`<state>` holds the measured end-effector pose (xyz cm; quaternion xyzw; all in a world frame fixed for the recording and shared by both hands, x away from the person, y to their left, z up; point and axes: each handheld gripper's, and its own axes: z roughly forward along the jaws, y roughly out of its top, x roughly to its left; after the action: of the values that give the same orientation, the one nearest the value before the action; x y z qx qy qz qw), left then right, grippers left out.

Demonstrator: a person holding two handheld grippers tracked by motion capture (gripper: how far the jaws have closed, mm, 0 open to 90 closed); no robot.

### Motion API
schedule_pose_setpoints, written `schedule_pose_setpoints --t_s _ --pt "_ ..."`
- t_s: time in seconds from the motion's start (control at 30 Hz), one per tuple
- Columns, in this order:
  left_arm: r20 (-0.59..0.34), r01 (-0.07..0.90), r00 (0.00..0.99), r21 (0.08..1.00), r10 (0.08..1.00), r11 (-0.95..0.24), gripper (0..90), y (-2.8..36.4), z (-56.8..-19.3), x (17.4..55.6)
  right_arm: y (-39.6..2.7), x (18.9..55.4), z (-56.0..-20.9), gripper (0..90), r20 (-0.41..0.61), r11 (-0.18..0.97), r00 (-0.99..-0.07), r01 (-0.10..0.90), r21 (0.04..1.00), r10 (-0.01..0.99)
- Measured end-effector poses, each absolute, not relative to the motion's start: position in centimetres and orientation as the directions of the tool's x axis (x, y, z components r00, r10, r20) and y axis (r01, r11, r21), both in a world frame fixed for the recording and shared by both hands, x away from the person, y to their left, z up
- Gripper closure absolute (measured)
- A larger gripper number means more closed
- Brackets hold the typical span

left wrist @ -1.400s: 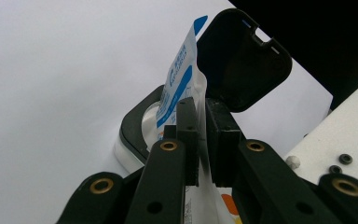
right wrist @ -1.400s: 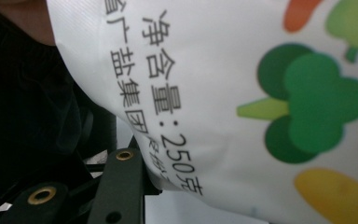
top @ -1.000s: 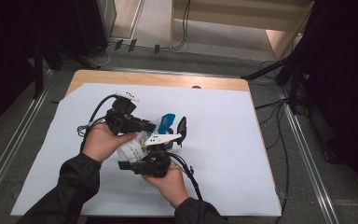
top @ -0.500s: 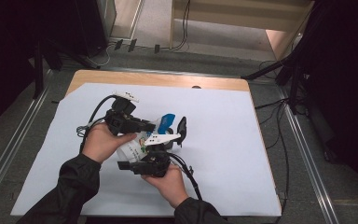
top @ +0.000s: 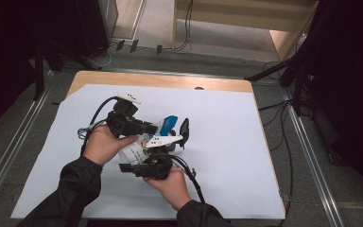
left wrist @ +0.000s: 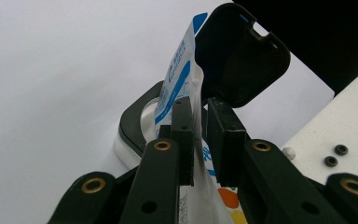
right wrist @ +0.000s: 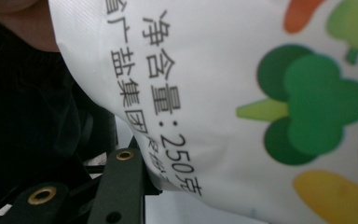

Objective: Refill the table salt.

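Observation:
A white pouch (top: 133, 150) with a blue top and vegetable pictures is held tilted between my two grippers. My left gripper (top: 152, 127) is shut on the pouch's upper part (left wrist: 179, 74), which runs between the pads (left wrist: 182, 135). The blue top reaches over a white container with a black rim (left wrist: 133, 123), whose black lid (top: 184, 128) stands open. My right gripper (top: 134, 164) is shut on the pouch's lower end. In the right gripper view the printed pouch (right wrist: 214, 70) lies close against the camera, one finger (right wrist: 121, 182) shows and the other is hidden behind it.
A white sheet (top: 227, 142) covers the wooden table (top: 170, 81). Cables trail from both grippers across the sheet. Metal rails (top: 312, 156) run along both sides of the table, and dark stands rise at the right.

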<state>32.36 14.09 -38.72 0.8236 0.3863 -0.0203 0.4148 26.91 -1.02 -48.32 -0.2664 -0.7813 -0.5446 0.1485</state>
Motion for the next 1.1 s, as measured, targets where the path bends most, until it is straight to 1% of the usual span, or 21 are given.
schedule_pose_setpoints --t_s 0.4,0.57,0.63,0.83,1.1 --pt "-0.356 0.654 0.699 0.67 0.621 -0.352 83.1 14.03 -38.69 32.33 -1.04 26.94 -48.21 62.6 0.508 0.273 -0.82 0.568 0.777 0.261" --pt "-0.353 0.656 0.696 0.667 0.625 -0.354 83.1 14.0 -38.72 32.36 -0.98 26.88 -48.2 58.8 0.501 0.278 -0.824 0.562 0.779 0.264" --pt "-0.352 0.655 0.697 0.666 0.625 -0.356 83.2 13.98 -38.71 32.36 -0.96 26.88 -48.21 58.6 0.494 0.282 -0.827 0.558 0.78 0.27" --pt "-0.351 0.653 0.699 0.668 0.623 -0.357 83.3 13.89 -38.7 32.39 -1.08 26.89 -48.16 62.0 0.493 0.284 -0.825 0.56 0.778 0.275" --pt "-0.355 0.652 0.701 0.671 0.618 -0.354 82.6 13.87 -38.68 32.4 -1.16 26.89 -48.18 62.8 0.512 0.269 -0.817 0.573 0.775 0.266"
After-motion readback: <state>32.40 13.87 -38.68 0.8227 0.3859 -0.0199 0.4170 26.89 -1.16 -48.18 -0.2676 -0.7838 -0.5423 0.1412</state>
